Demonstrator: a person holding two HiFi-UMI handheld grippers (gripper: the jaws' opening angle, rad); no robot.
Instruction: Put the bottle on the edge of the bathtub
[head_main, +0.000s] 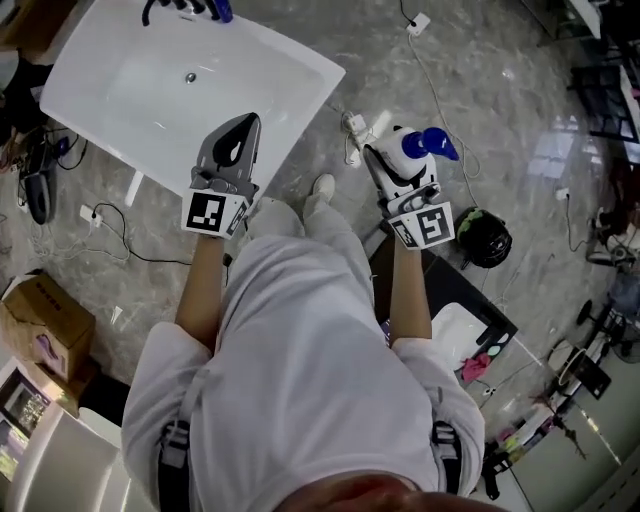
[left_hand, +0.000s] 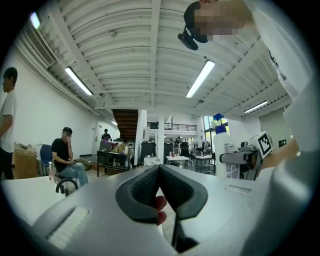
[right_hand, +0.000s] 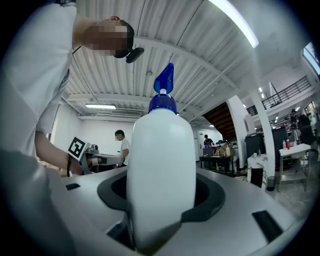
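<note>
A white bottle (head_main: 408, 146) with a blue nozzle cap (head_main: 438, 146) is held above the marble floor, with my right gripper (head_main: 396, 152) shut on its body. In the right gripper view the bottle (right_hand: 160, 165) stands upright and fills the space between the jaws. The white bathtub (head_main: 300, 70) lies at the upper left. My left gripper (head_main: 233, 150) hovers over the tub's near rim, shut and holding nothing; its pads (left_hand: 150, 185) meet at the tip. The left gripper view also shows the bottle (left_hand: 223, 147) off to the right.
A dark faucet (head_main: 185, 8) sits at the tub's far end. Cables and a power strip (head_main: 355, 125) lie on the floor between tub and bottle. A black round object (head_main: 487, 237) sits right; a cardboard box (head_main: 45, 320) left. A seated person (left_hand: 65, 157) and tables stand beyond.
</note>
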